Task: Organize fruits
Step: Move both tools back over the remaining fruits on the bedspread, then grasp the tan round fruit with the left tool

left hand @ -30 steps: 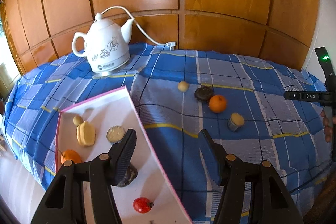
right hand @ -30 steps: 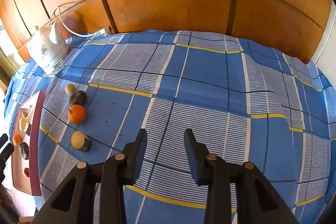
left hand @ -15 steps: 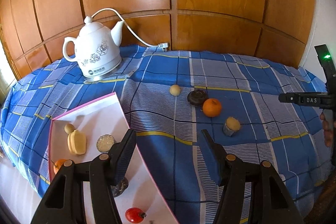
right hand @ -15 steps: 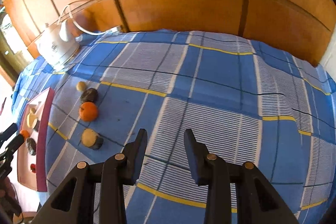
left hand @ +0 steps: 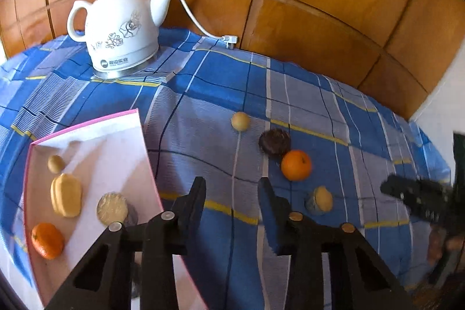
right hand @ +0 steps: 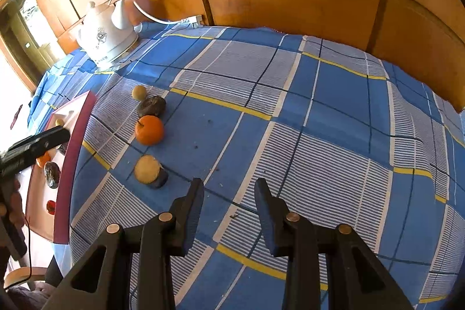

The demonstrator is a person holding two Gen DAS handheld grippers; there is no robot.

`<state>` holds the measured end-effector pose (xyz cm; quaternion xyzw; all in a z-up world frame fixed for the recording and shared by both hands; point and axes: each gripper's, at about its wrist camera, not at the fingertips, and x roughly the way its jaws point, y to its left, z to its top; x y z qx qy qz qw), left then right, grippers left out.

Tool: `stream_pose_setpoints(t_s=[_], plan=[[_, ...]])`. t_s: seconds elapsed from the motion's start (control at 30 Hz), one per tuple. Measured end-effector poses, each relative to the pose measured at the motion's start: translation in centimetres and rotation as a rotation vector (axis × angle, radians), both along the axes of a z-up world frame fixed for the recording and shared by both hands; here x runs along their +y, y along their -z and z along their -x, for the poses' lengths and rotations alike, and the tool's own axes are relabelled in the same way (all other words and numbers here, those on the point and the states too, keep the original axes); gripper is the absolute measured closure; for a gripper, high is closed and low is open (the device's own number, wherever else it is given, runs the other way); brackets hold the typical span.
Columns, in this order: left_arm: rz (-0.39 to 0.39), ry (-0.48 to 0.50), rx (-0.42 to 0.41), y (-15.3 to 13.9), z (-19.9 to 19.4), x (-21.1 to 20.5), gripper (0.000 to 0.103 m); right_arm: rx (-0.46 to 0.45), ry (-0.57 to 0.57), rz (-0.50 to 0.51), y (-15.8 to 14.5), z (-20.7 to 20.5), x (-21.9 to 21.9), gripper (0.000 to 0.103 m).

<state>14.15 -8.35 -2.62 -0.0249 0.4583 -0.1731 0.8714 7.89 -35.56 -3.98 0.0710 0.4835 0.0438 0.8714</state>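
Four fruits (left hand: 296, 165) lie loose on the checked cloth (left hand: 203, 112) just right of the tray (left hand: 87, 132), nearest the left gripper (left hand: 231, 185), which has just been closing with nothing between its fingers.

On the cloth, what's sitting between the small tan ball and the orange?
A dark brown round fruit lies between the small tan ball and the orange. It nearly touches the orange. The left wrist view shows this, and the right wrist view agrees.
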Motion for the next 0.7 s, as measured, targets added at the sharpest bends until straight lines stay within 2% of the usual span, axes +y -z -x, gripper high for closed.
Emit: stream_pose_setpoints(t_s=[0.3, 0.57, 0.7], plan=[[0.016, -0.006, 0.035, 1.0, -5.5, -2.4, 0.067, 0.000, 0.010, -0.007, 0.0, -0.3, -0.6, 0.066], [-0.043, -0.005, 0.045, 3.1, -9.4, -4.8, 0.067, -0.012, 0.014, -0.019, -0.4, -0.3, -0.6, 0.066], [-0.047, -0.018, 0.079, 4.5, -10.8, -5.4, 0.067, -0.010, 0.013, -0.029, -0.4, -0.4, -0.6, 0.067]])
